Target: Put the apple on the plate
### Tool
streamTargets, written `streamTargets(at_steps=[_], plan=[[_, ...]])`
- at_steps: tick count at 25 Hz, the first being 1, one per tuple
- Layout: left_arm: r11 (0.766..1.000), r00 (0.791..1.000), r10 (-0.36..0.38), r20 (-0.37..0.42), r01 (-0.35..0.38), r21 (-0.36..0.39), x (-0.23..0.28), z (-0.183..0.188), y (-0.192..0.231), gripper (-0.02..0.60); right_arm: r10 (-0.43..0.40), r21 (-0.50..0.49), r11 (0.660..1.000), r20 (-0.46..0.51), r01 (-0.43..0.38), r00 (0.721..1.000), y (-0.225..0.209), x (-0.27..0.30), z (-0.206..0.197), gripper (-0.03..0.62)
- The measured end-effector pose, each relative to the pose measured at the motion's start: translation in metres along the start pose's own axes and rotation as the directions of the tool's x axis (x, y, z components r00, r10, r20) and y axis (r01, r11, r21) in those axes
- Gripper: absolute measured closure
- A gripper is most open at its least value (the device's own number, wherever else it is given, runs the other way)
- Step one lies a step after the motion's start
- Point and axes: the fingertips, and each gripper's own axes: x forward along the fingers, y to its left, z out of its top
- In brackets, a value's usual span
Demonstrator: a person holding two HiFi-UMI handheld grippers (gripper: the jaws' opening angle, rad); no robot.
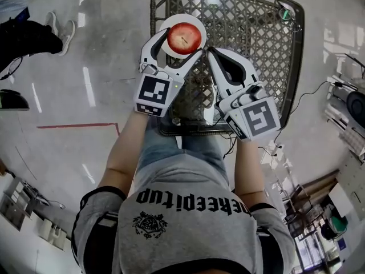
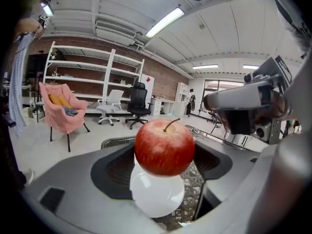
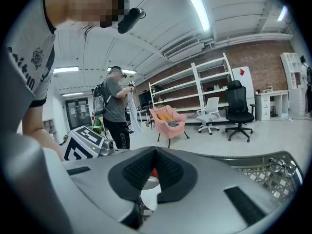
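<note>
Head view, looking steeply down. The apple (image 1: pixel 184 36) sits on the plate (image 1: pixel 177 19), a small white one, at the far left part of the counter (image 1: pixel 251 39), which has a metal lattice top. The apple is red, upright, with its stem up.

Left tongs (image 1: pixel 181 43): wide. The two arms stand either side of the apple and the plate. In the left gripper view the apple (image 2: pixel 164 147) fills the middle of the gap, resting on the plate (image 2: pixel 157 196), with dark pad showing on both sides of it. We cannot say for certain that neither pad grazes the fruit, but the arms are clearly spread and not clamped.

Right tongs (image 1: pixel 210 51): pressed together at the tips and holding nothing. They are just right of the plate, pointing toward it. In the right gripper view the pads (image 3: pixel 168 172) meet at the top. Through the slit below them we see a bit of white plate and a sliver of red.

Both marker cubes face up, the left one (image 1: pixel 154 94) and the right one (image 1: pixel 259 119).

Background: a pink armchair (image 2: pixel 58 113), white shelving (image 2: pixel 92 77) against a brick wall, and a standing person (image 3: pixel 114 111) in the right gripper view.
</note>
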Motion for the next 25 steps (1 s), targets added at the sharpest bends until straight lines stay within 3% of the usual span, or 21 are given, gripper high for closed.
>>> streamTargets(at_steps=[19, 25], plan=[[0.999, 0.992, 0.042, -0.115, -0.041, 0.014, 0.035, -0.063, 0.01, 0.169, 0.048, 0.004, 0.999, -0.051, -0.048, 0.998, -0.005, 0.002, -0.019, 0.592], [0.998, 0.987, 0.052, -0.149, -0.055, -0.012, 0.042, -0.079, 0.014, 0.169, 0.046, 0.008, 0.999, -0.055, -0.045, 0.997, -0.01, 0.003, -0.019, 0.592]])
